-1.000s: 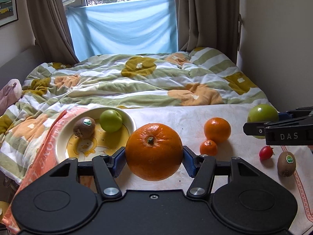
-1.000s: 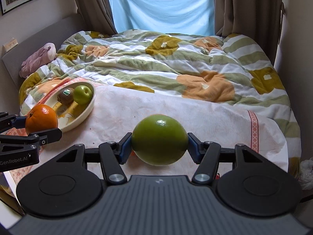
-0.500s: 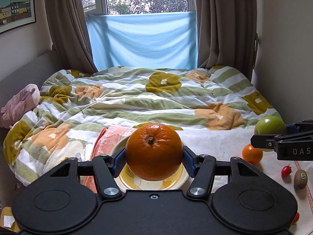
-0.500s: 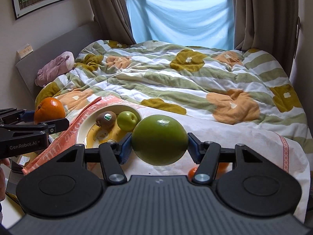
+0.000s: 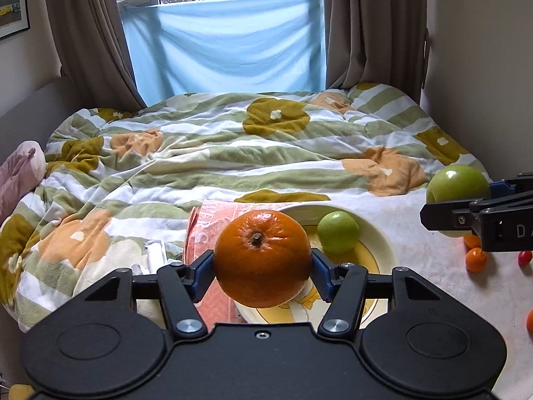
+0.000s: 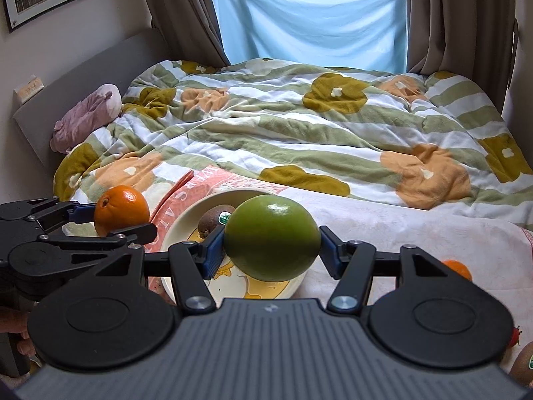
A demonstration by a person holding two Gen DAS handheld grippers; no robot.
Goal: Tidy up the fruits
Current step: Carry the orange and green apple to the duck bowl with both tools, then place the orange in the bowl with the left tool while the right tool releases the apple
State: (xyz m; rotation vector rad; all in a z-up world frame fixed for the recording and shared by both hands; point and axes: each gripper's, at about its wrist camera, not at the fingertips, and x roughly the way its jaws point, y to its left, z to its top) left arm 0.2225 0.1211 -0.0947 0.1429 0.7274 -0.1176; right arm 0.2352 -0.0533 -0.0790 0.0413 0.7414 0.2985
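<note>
We see the bed (image 5: pixel 233 153) carrying the yellow plate (image 5: pixel 379 243), above which our left hand-held gripper (image 5: pixel 263 263) clamps the orange (image 5: pixel 263 260) and our right hand-held gripper (image 6: pixel 271 250) clamps the large green fruit (image 6: pixel 271 236), a kiwi (image 6: pixel 211 221) lying on the plate.

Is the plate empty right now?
No. The plate holds a kiwi and a small green apple.

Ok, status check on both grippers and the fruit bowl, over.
Left gripper shut on large orange. Right gripper shut on big green citrus. Cream bowl holds small green apple, kiwi.
</note>
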